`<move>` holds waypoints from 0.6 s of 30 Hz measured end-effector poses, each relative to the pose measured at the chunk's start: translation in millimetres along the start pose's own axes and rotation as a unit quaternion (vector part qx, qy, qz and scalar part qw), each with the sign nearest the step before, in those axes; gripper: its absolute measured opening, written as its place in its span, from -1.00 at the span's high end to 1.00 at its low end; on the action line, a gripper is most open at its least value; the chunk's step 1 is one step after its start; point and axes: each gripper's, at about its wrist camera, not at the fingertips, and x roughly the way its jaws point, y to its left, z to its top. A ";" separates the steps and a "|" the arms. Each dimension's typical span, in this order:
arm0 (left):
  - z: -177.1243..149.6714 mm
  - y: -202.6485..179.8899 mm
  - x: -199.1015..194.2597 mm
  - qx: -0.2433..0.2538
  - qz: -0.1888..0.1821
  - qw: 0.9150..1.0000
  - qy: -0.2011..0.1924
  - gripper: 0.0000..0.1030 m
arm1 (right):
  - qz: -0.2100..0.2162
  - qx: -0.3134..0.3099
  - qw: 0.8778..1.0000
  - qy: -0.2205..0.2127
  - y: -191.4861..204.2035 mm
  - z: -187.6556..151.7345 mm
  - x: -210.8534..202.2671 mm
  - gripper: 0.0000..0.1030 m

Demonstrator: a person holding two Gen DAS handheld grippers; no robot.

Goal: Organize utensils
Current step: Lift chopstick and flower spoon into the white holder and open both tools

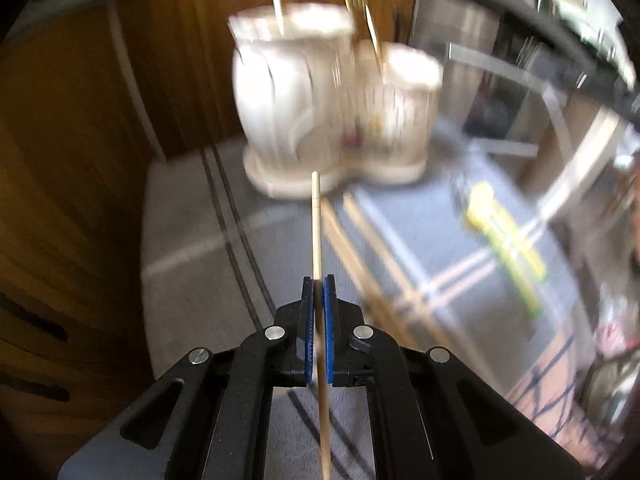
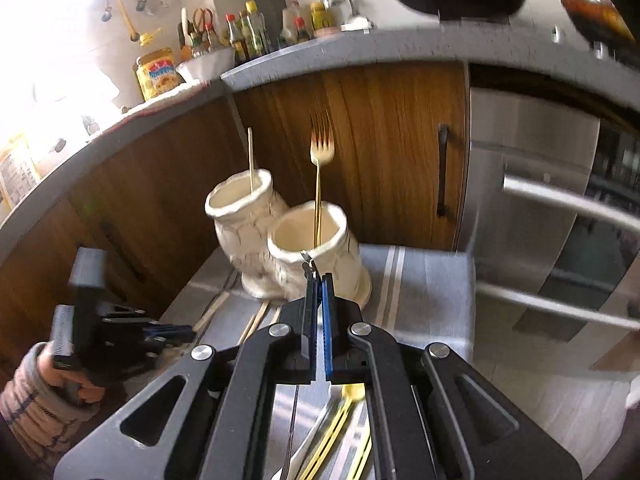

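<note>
Risk, chopstick (image 1: pixel 317 224): thin and smooth, pinched low on its length by left gripper (image 1: pixel 318 280), jaws clamped together on it; likely to pivot or slide out, or to strike the rim of the holder (image 1: pixel 280 92) and tip it.

Risk, right side: right gripper (image 2: pixel 317 278) shut on a slim metal handle (image 2: pixel 307 260), type unclear, tip just at the rim of the holder's nearer cup (image 2: pixel 316 236); could clash with the gold fork (image 2: pixel 320 148) standing there.

Position: chopstick pointing toward the holder base, short of it, not yet above the openings. Further cup already carrying one stick (image 2: pixel 251 160). Loose chopsticks (image 1: pixel 360 240) on the cloth (image 1: pixel 192 240) before the holder.
</note>
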 end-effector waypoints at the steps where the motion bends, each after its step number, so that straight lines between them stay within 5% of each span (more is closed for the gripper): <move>1: 6.4 2.5 -12.7 -0.009 -0.007 1.000 -0.029 0.91 | -0.007 -0.006 1.000 -0.013 1.9 4.5 -0.3 0.96; 10: 68.2 10.6 -85.2 -0.042 -0.009 0.979 -0.198 0.91 | -0.034 -0.031 0.994 -0.100 11.6 57.2 7.3 0.96; 18: 125.4 16.3 -93.7 -0.041 -0.004 0.952 -0.303 0.91 | -0.050 -0.053 0.984 -0.162 23.0 98.1 31.5 0.96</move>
